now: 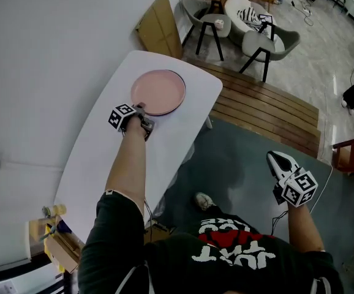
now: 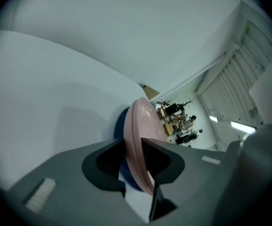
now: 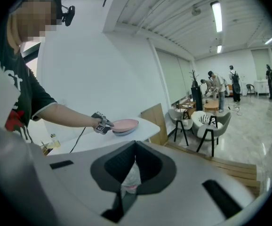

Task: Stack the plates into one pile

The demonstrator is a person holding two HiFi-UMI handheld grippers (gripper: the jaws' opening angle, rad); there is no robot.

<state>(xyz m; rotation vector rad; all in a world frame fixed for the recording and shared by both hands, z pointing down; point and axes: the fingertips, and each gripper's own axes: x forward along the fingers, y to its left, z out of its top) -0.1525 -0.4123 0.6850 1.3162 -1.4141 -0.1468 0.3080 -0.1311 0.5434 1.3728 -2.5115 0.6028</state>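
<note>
Pink plate [image 1: 158,92] sits on top of a blue plate [image 2: 121,126] near the far end of the table [image 1: 165,158], so it already looks like one pile; no other plates in view. Handling guess: rigid glazed ceramic or melamine, moderate weight, slick surface, chips if dropped or knocked rim to rim. The only sensible hold is the rim, jaws straddling the edge with one pad above and one below. Pinch the near edge and keep it fairly level, because a grip at one edge leaves the far side wanting to sag and a smooth glaze will slide out of a light pinch. Left gripper [image 1: 141,111] is at the pink plate's near rim, jaws partly open with the rim between them. In the left gripper view the pads look just off the rim rather than squeezing it, and the plate's weight appears to rest on the blue plate, not on the gripper. Contact on the inner pad can't be fully ruled out. Right gripper [image 1: 279,161] is well off the table, out over the floor on the person's right, jaws fully together and holding nothing.
</note>
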